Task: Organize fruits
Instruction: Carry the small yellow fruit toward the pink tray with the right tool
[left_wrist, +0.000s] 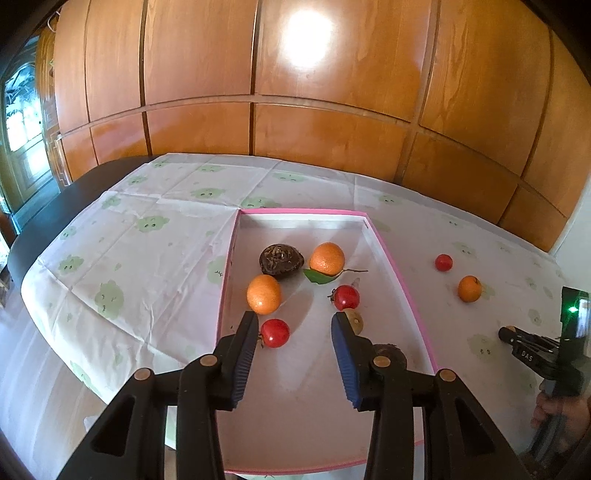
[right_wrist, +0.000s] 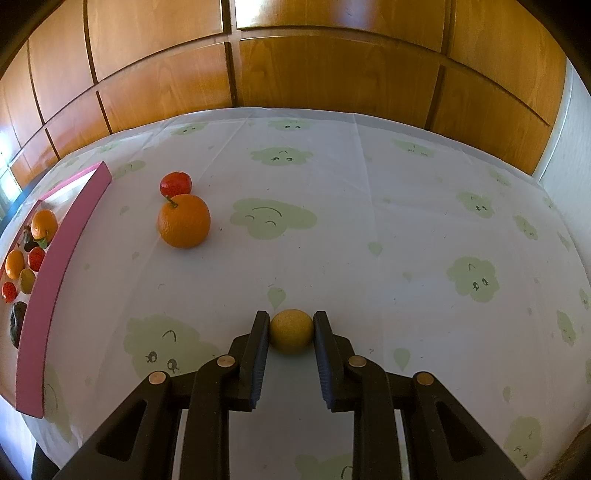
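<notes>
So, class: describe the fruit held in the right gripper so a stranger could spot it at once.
Start at the pink-rimmed tray, then cross the cloud-print tablecloth to its near edge. There the right gripper pinches a small round yellow fruit, paler, duller and smaller than the orange and red fruit.

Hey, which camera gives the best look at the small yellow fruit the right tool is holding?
The right wrist view: the yellow fruit sits centred and unobstructed, pinched in the right tool. The left wrist view shows only that tool far right, the fruit barely a sliver.
</notes>
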